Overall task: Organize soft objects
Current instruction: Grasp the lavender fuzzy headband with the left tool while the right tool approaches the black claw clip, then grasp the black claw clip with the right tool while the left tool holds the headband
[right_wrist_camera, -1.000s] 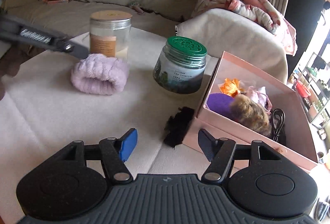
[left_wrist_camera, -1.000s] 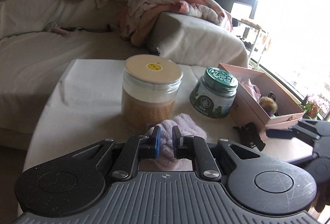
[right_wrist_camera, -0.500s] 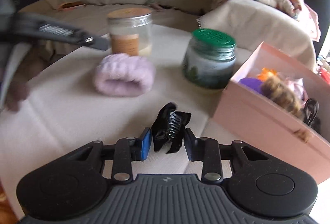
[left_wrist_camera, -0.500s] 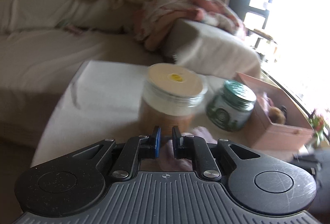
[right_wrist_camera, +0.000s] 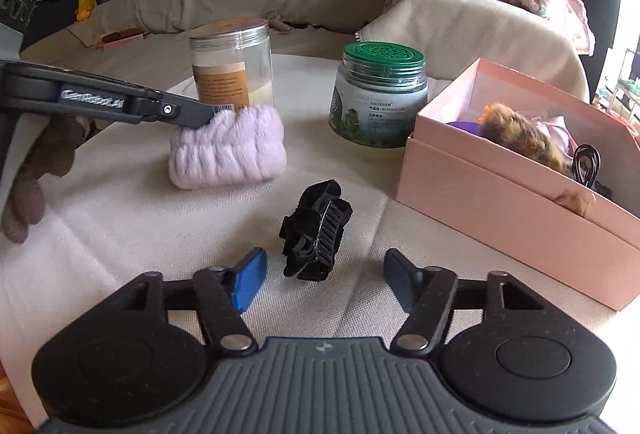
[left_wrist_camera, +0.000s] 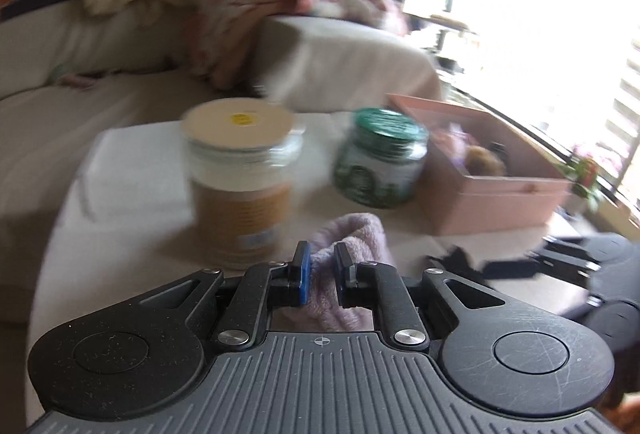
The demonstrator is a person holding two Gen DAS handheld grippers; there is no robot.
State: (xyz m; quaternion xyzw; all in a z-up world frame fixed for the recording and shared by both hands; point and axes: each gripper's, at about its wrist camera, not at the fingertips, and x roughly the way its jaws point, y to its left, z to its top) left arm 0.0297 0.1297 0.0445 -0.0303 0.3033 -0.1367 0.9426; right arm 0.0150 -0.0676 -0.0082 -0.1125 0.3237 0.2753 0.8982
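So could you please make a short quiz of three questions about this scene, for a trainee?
1. True or false: the left hand-held gripper is shut on the purple headband.
2. What lies on the table just ahead of the right hand-held gripper, between its open fingers?
A) the black hair clip
B) a spoon
C) a key
3. Which jar stands nearer the pink box: the green-lid jar or the tan-lid jar?

Key
1. True.
2. A; the fingers have just been opening and do not touch it.
3. The green-lid jar.
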